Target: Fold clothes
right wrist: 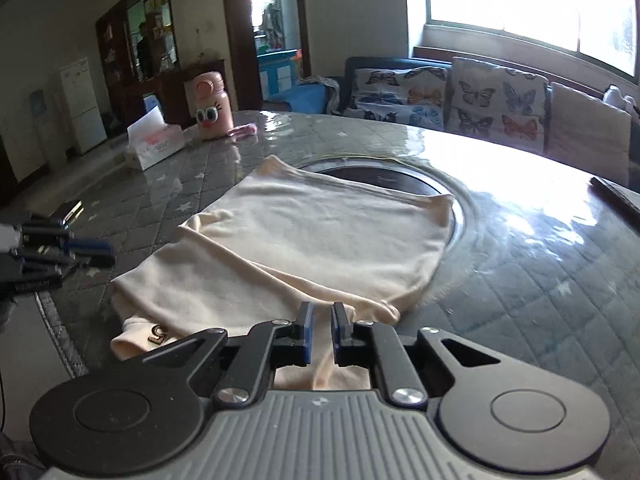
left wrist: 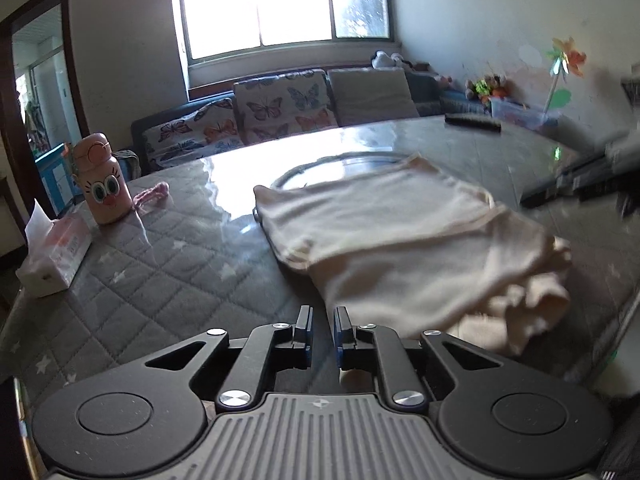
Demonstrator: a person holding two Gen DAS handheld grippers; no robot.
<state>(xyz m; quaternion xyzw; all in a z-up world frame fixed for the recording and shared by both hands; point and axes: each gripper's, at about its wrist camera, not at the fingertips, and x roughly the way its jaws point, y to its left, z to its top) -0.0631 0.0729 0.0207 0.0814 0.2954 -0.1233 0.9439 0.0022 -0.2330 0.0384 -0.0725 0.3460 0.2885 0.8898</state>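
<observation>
A cream garment (left wrist: 416,240) lies partly folded on the round table, one layer doubled over another; it also shows in the right wrist view (right wrist: 304,240). My left gripper (left wrist: 322,318) hovers at the garment's near left edge, jaws slightly apart with nothing between them. My right gripper (right wrist: 320,314) sits over the garment's near hem, jaws slightly apart with cloth beneath them, not pinched. The left gripper also shows in the right wrist view (right wrist: 92,252) at the left. The right gripper appears blurred at the right edge of the left wrist view (left wrist: 580,184).
The table (left wrist: 160,264) has a quilted grey cover under glass and a round inset (right wrist: 384,176) in the middle. A pink bottle (left wrist: 104,180), a tissue box (left wrist: 56,256) and a pink cord (left wrist: 152,194) stand at the left. A remote (left wrist: 472,122) lies far right. A sofa (left wrist: 280,108) stands behind.
</observation>
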